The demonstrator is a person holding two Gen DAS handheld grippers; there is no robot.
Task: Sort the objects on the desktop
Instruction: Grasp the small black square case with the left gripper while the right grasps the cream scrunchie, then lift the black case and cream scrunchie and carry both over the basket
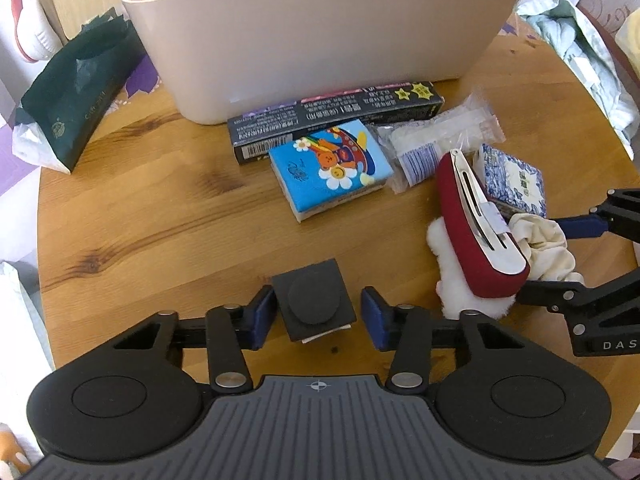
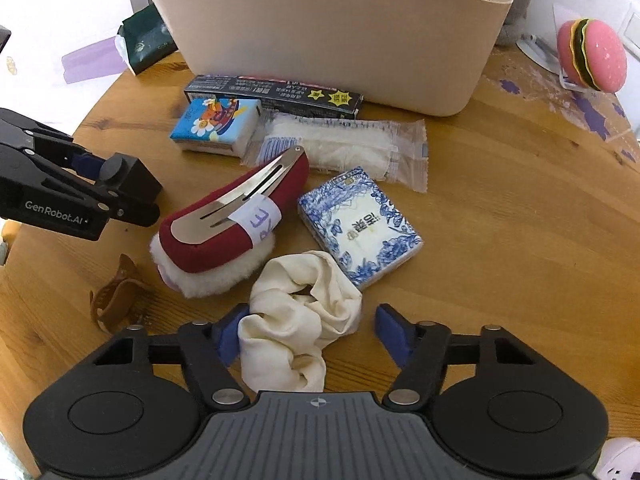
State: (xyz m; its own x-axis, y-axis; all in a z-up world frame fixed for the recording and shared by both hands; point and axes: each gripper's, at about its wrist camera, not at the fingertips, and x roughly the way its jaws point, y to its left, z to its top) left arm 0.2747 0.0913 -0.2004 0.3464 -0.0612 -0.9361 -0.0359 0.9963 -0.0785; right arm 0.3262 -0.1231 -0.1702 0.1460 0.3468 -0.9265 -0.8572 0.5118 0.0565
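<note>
A small black box (image 1: 316, 304) with a round pad on top lies on the round wooden table (image 1: 160, 220) between the fingers of my left gripper (image 1: 316, 320). The left pad is at its side, and a sliver of wood shows before the right pad, so the gripper is open. My right gripper (image 2: 308, 332) straddles a cream scrunchie (image 2: 300, 320); its left pad touches the cloth, its right pad stands clear, so it is open. A beige bin (image 2: 340, 40) stands at the back.
In front of the bin lie a long black carton (image 1: 340, 116), a blue cartoon tissue pack (image 1: 332, 164), a clear packet (image 2: 340, 144), a red fleecy hair clip (image 2: 228, 224), a blue-and-white tissue pack (image 2: 360, 224) and a brown claw clip (image 2: 112, 300). A green bag (image 1: 76, 92) sits far left, a burger toy (image 2: 592, 56) far right.
</note>
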